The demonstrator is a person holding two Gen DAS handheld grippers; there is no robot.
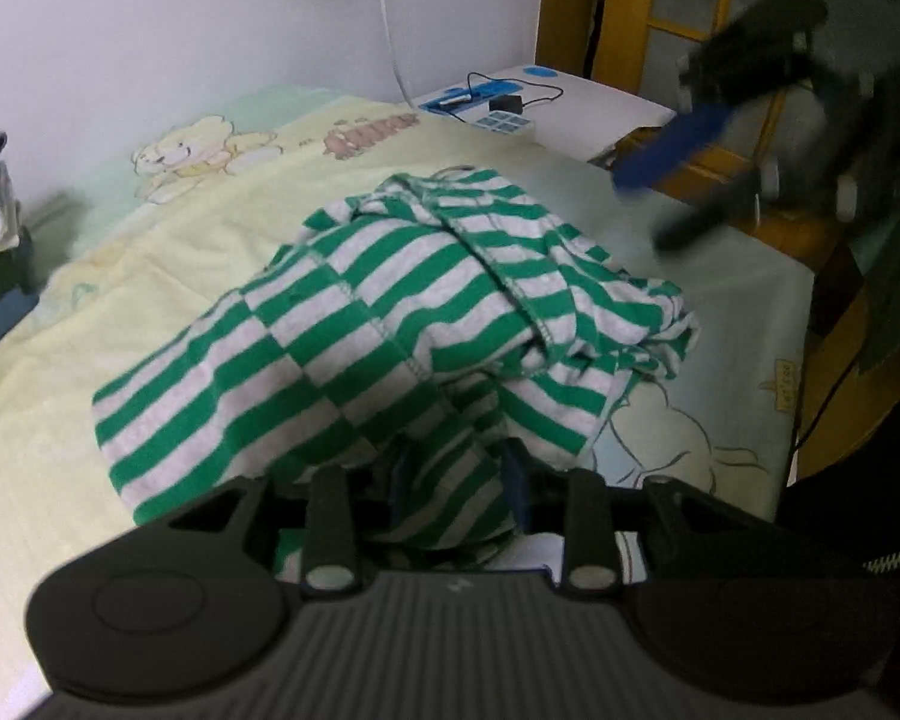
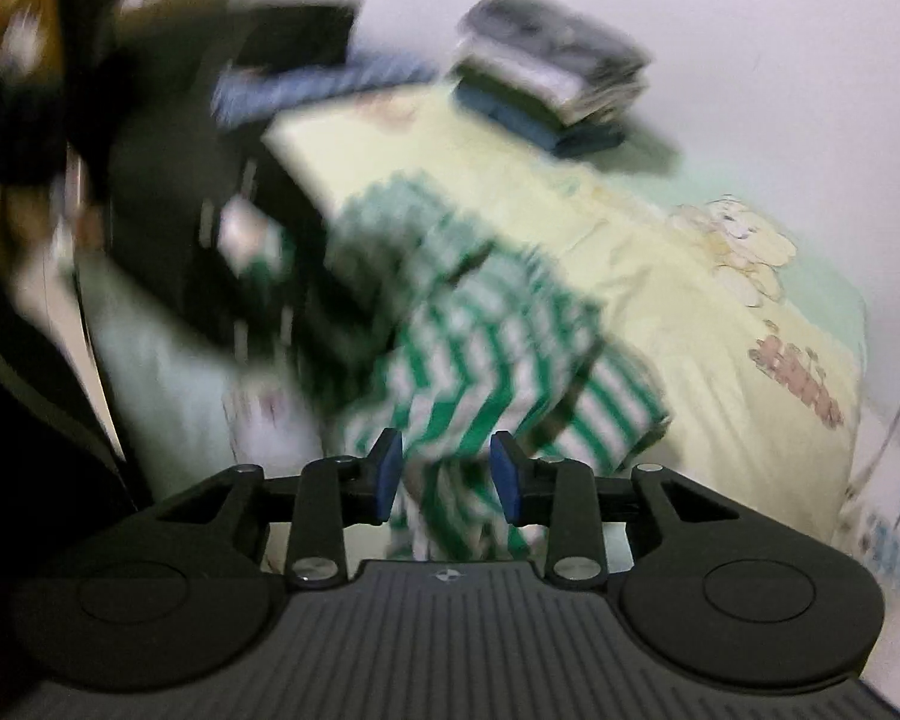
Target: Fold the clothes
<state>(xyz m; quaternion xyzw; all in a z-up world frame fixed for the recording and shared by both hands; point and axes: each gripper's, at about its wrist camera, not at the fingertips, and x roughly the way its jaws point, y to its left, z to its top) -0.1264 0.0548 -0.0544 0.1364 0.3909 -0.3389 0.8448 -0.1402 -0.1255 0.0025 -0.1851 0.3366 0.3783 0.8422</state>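
We hold the left gripper (image 1: 456, 480) low at the near edge of the bed, and its fingers are closed on a bunch of the green-and-white striped cotton garment (image 1: 402, 324). The cloth fills the gap between the blue pads, so this end is lifted a little, while the rest of the garment lies crumpled in the middle of the pale yellow bedsheet with cartoon bears (image 1: 168, 222). We judge that we keep this end pinched so the cloth can be pulled flat for folding.

The right gripper (image 2: 447, 474) hangs in the air on the far right side, above the sheet, with its blue pads standing apart and nothing between them. Its picture is blurred, and the striped cloth only shows behind the gap. It probably looks for a second corner.

A stack of folded clothes (image 2: 561, 90) rests at the far end of the bed, near the white wall (image 1: 180, 12).
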